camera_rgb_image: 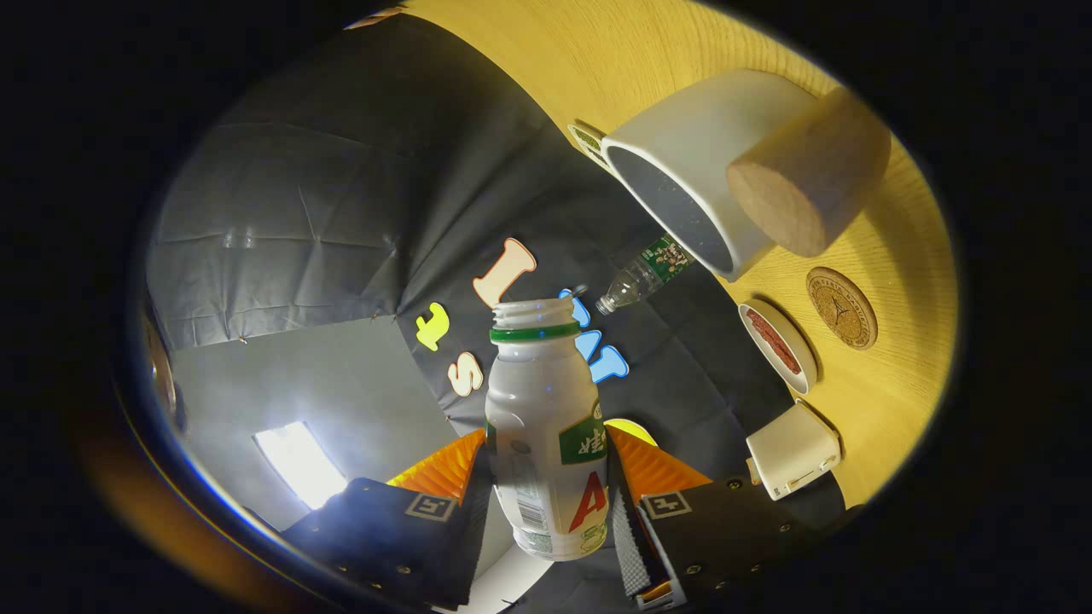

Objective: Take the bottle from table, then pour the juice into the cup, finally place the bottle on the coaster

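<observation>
Gripper (546,477) clamped on the juice bottle (546,435): both fingers press its flanks, one on each side, about mid-body and below. View is rolled hard, so the wooden table (896,256) runs up one side and the booth wall fills the middle.

Bottle: small, white, opaque plastic, waisted body with a rounded shoulder. Green ring around the neck, threaded mouth above it, uncapped and open. Label shows a green patch, a large red mark and a barcode strip. Contents not visible through the plastic. The bottle is held off the table, between the fingers, its mouth pointing away from the camera.

Beyond the bottle, on the table: a large white cup (691,170), open mouth facing the camera, inside dark. A pale wooden cylinder (806,175) sits just beside and partly in front of the cup. A round cork coaster (842,308) lies bare, near the cup. Next to it, a small white dish (778,345) with something reddish inside. A cream-coloured box-like object (793,449) near the table edge, close to one finger. A clear plastic water bottle (644,277) with a green label appears past the cup's rim.
</observation>
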